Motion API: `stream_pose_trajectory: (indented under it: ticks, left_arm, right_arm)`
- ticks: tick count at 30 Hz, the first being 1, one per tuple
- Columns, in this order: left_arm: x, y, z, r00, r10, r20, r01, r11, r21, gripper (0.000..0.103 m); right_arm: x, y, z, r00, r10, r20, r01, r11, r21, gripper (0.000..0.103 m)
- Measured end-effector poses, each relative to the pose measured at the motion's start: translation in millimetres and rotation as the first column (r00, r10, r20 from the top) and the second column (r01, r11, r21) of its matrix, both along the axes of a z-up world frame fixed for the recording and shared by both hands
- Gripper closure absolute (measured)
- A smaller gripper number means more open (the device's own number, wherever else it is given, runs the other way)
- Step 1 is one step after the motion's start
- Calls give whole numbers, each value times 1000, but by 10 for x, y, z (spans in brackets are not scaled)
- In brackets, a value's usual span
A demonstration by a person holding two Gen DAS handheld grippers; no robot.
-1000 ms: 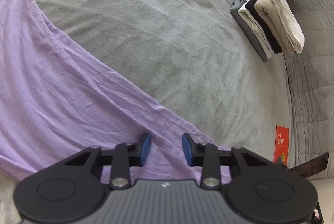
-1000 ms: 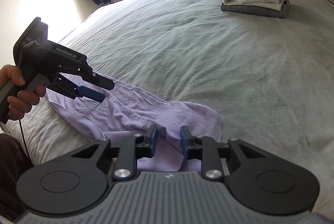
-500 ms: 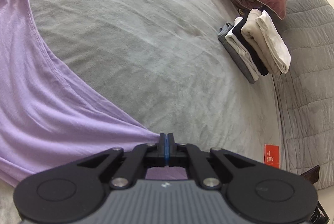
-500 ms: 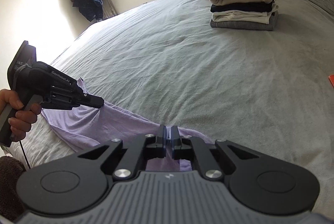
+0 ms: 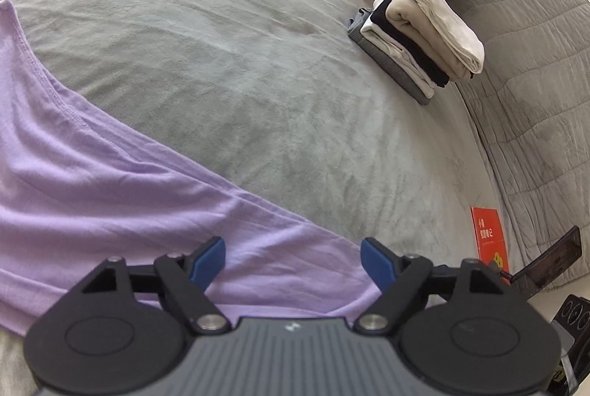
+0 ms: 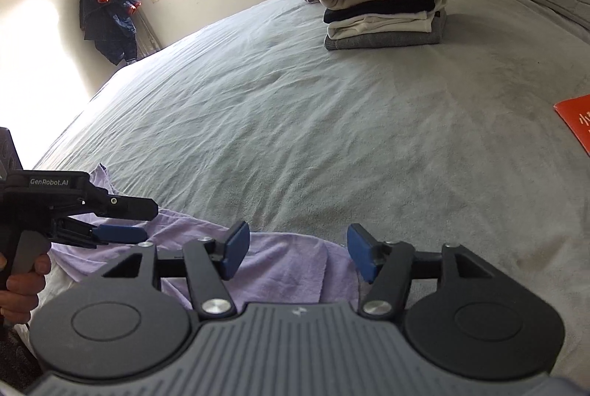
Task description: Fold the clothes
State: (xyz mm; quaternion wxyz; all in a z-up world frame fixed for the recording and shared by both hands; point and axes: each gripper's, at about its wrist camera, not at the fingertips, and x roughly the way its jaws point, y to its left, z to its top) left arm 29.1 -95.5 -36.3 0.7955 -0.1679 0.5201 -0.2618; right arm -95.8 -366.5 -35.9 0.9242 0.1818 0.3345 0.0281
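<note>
Left tongs [image 5: 293, 257]: dark grey ribbed housing, small pale logo at centre, two black round discs with recessed circles at sides, black linkage arms on silver pivot screws, blue pads [image 5: 208, 261] on fingers. Right tongs [image 6: 298, 252]: same build, grey ribbed body, black discs, silver screws, blue pads [image 6: 236, 246]. From right wrist view, left tongs seen side-on: black pistol-style body, white "GenRobot.AI" lettering, grey trigger, small screw on upper finger. Hand [image 6: 20, 281] on grip; sleeve not visible.
</note>
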Motion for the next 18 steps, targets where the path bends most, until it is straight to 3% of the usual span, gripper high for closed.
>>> stream_pose_trajectory:
  ticks: [4,8,14,18]
  left_arm:
    - [-138,14,39,1000,-13,11,12,1000,3,15]
    - [-278,67,49,1000,2,14,-2,1000,5,14]
    - [-456,171,14,999,54,0,-54,998,-21,14]
    - [-570,243,-17,996,92,-13,-92,995,-45,14]
  right_arm:
    - [-129,-29,41,998,-67,11,66,996,65,40]
    - [-264,-107,8,992,-128,5,124,971,206,40]
    - [-519,-180,-106,981,-193,-5,175,878,446,40]
    - [-620,-158,-213,978,-207,-31,190,814,549,40]
